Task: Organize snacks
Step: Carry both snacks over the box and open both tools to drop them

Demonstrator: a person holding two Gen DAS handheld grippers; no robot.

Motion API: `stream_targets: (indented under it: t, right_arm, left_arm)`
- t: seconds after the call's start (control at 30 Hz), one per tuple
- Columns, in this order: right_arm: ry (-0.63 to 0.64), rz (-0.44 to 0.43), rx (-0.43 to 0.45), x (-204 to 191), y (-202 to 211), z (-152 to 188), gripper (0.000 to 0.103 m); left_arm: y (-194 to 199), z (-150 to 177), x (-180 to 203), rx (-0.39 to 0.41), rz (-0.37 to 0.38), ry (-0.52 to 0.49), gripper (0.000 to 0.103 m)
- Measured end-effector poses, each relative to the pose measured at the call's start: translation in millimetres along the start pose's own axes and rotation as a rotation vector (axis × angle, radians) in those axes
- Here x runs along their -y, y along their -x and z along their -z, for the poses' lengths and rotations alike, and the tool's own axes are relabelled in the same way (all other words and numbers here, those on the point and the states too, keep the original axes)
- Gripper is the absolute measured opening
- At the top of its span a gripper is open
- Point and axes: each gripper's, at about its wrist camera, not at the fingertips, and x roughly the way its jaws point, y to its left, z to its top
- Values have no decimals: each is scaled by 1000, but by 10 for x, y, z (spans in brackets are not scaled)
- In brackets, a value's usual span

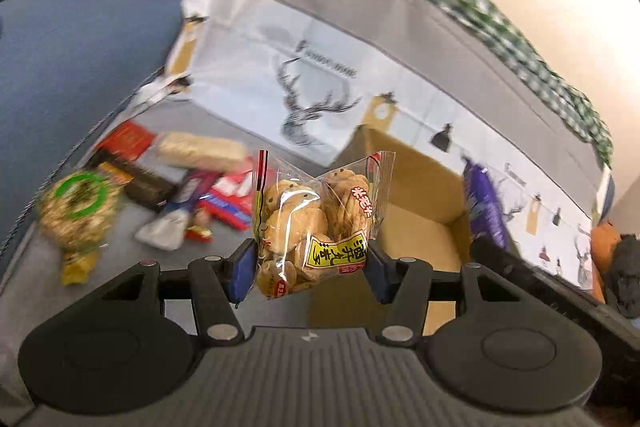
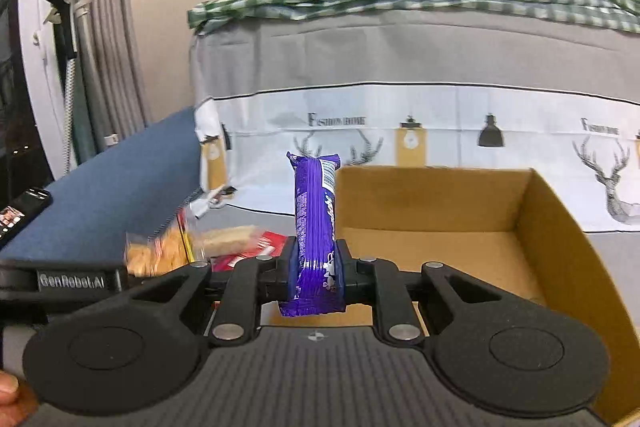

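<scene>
My left gripper (image 1: 312, 267) is shut on a clear bag of round rice crackers (image 1: 316, 227) and holds it in the air, left of an open cardboard box (image 1: 420, 227). My right gripper (image 2: 316, 267) is shut on a purple wrapped snack bar (image 2: 316, 227), held upright over the near left edge of the same box (image 2: 460, 243). The purple bar (image 1: 486, 207) also shows in the left wrist view over the box's right side. The cracker bag (image 2: 160, 247) shows blurred in the right wrist view, left of the box.
Several loose snacks lie on the grey sofa seat (image 1: 120, 259): a green-labelled bag (image 1: 80, 211), a dark box (image 1: 136, 179), a pale cracker pack (image 1: 200, 151), red wrappers (image 1: 228, 203). A deer-print cover (image 2: 440, 131) hangs behind. A blue cushion (image 1: 80, 47) is at left.
</scene>
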Motion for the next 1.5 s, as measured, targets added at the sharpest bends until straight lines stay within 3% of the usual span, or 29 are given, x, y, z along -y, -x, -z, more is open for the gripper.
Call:
stream_targets:
  t: [0.23,0.37,0.53,0.63,0.7,1.1,1.5]
  right_arm:
    - [-19,78,4,407,87,50,18]
    - [-59,133,14,659,159,83,18]
    - [-117,192,42,896,213,89,18]
    - [-146,221,46,974,216,105,18]
    - [-155,236,48,1003,201,100,19]
    - [-194,292,50,1128,129,99,19]
    - [-190,297,34,1105,111,134,19]
  left_arm:
    - [-64,43,385,23,81,-97,61]
    - [-90,-170,647,2,100,-166,61]
    - [-190,-387,912,37,134,-212,61]
    - [-245,-246,970,81,175,-258,61]
    - [-295,-130,974,64,188,-282,61]
    - [-569,-87,1007,5,246,-243,61]
    - [-581,24,1068,-27,274,-269,61]
